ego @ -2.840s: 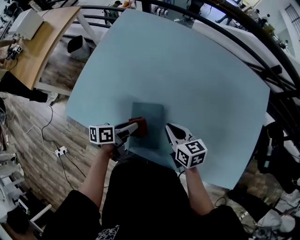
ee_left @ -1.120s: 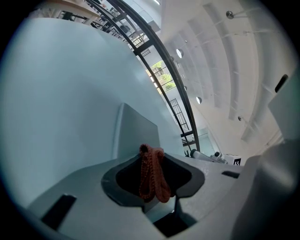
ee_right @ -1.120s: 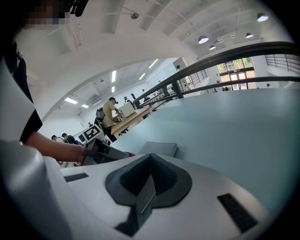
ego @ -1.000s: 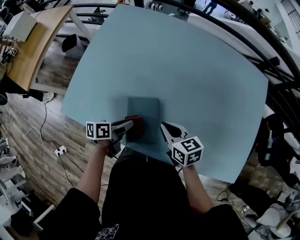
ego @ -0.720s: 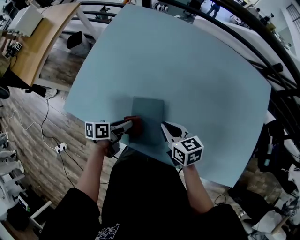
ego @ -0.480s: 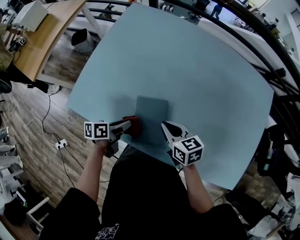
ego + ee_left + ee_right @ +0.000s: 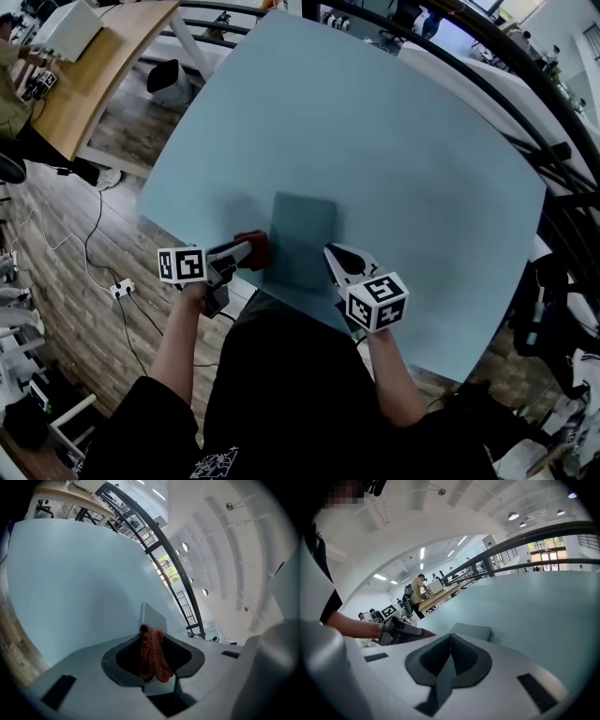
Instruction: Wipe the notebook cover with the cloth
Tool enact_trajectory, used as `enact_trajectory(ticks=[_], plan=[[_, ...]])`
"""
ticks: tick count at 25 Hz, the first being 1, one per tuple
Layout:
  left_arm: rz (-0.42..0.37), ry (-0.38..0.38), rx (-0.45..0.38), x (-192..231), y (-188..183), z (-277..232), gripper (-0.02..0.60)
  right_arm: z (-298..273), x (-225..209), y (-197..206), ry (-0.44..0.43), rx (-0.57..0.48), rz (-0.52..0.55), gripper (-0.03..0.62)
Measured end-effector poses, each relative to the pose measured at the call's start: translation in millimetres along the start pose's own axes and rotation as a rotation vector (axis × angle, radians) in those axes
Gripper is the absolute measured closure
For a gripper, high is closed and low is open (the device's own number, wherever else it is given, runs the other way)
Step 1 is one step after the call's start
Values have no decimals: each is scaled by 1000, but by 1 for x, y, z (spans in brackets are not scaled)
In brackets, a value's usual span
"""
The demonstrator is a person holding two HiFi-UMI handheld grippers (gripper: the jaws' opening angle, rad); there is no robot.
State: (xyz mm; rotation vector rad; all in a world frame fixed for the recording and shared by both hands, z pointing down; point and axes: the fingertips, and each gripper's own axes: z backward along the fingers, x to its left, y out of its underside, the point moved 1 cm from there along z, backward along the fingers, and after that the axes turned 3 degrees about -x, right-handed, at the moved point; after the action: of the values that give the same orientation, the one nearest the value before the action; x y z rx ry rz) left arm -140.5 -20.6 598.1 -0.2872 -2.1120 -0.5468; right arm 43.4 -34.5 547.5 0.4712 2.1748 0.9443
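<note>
The grey-blue notebook [image 7: 302,240] lies flat near the front edge of the pale blue table [image 7: 375,141]. My left gripper [image 7: 253,251] is shut on a bunched red cloth [image 7: 251,247], which sits at the notebook's left edge, mostly over the table. In the left gripper view the cloth [image 7: 151,654] hangs between the shut jaws, with the notebook [image 7: 153,617] just beyond. My right gripper [image 7: 334,254] is shut and empty at the notebook's lower right corner. The right gripper view shows its jaws [image 7: 450,638] closed, the notebook [image 7: 471,631] ahead and the cloth [image 7: 423,633] to the left.
A wooden desk [image 7: 98,58] with a white box stands at the upper left, over wood flooring with cables and a power strip [image 7: 122,292]. A black railing [image 7: 525,117] curves round the table's far and right sides. The table's front edge is close to my body.
My left gripper has slid the cloth leftward, from on the notebook's lower left cover to its left edge. The right gripper has stayed in place.
</note>
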Motion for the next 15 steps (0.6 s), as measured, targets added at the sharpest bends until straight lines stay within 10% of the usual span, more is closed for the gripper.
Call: enact_trajectory(ticks=[15], plan=[[-39,148,123,-66,50,-53,449,43,-14,13,66,-36,-27,586]])
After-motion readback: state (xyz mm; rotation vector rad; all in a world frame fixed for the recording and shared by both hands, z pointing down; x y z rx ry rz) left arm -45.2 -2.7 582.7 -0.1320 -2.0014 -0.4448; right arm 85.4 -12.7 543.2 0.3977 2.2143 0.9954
